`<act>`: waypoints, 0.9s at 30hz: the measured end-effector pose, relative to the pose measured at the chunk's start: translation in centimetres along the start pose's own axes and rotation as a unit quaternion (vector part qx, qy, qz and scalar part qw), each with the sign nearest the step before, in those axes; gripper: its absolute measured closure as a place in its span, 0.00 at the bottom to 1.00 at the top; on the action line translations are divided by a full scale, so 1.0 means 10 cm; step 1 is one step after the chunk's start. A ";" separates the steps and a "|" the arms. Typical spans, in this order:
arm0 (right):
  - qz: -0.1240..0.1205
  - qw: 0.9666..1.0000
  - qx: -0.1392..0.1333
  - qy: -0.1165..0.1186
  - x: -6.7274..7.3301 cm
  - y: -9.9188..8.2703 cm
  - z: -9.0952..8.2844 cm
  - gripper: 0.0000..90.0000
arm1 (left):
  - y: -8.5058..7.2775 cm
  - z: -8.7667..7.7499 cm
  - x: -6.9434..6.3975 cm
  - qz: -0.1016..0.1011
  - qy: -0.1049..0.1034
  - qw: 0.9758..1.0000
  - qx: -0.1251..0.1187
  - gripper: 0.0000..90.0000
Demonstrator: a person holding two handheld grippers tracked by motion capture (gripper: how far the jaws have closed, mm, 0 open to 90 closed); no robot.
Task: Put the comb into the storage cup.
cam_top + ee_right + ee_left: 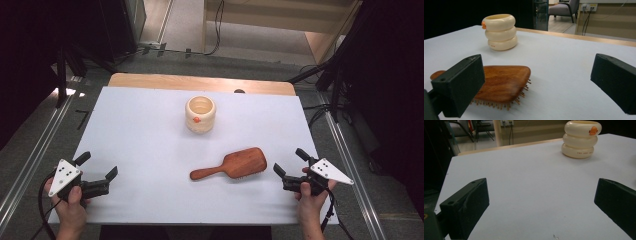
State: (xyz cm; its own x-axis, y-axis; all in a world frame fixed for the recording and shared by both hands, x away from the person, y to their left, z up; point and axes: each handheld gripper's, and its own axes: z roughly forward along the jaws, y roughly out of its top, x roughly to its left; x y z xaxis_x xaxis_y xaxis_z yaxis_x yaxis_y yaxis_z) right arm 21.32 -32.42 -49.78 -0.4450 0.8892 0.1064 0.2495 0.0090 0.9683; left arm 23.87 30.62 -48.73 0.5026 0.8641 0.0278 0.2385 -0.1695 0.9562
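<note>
Your right gripper stands wide with nothing between its jaws, just beside the wooden hairbrush, which lies bristles down on the white worktop. Your left gripper is also wide and bare. Farther off stands the cream ringed cup.

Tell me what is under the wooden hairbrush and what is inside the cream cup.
The hairbrush lies bristles down on the white table; the bristle tips show along its edge. The cup looks empty from the high view, though its bottom is hidden by the wall.
</note>
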 end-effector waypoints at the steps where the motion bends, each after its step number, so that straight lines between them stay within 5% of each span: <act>1: 0.004 1.000 0.000 -0.002 -0.03 -0.01 -0.01 0.00 | 0.01 0.00 0.00 -0.002 -0.003 1.000 -0.001 0.00; 12: 0.013 1.000 -0.017 0.008 -0.19 -0.10 -0.08 0.00 | 0.16 -0.01 -0.07 -0.007 -0.023 1.000 -0.007 0.00; 20: 0.007 1.000 -0.013 0.007 -0.17 -0.11 -0.06 0.00 | 0.38 0.10 -0.28 0.025 -0.057 0.998 0.005 0.00; 27: 0.003 1.000 -0.013 0.010 -0.16 -0.11 -0.05 0.00 | 0.54 0.26 -0.47 0.051 -0.094 0.994 0.021 0.00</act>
State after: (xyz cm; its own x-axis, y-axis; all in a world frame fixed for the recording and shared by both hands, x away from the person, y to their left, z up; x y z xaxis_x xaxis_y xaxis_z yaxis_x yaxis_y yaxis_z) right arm 21.36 -34.09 -50.87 -0.4605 0.8800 0.1160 0.2291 -0.0084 0.9734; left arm 25.00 24.43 -44.43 0.6712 0.7385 0.0645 0.2113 -0.2740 0.9382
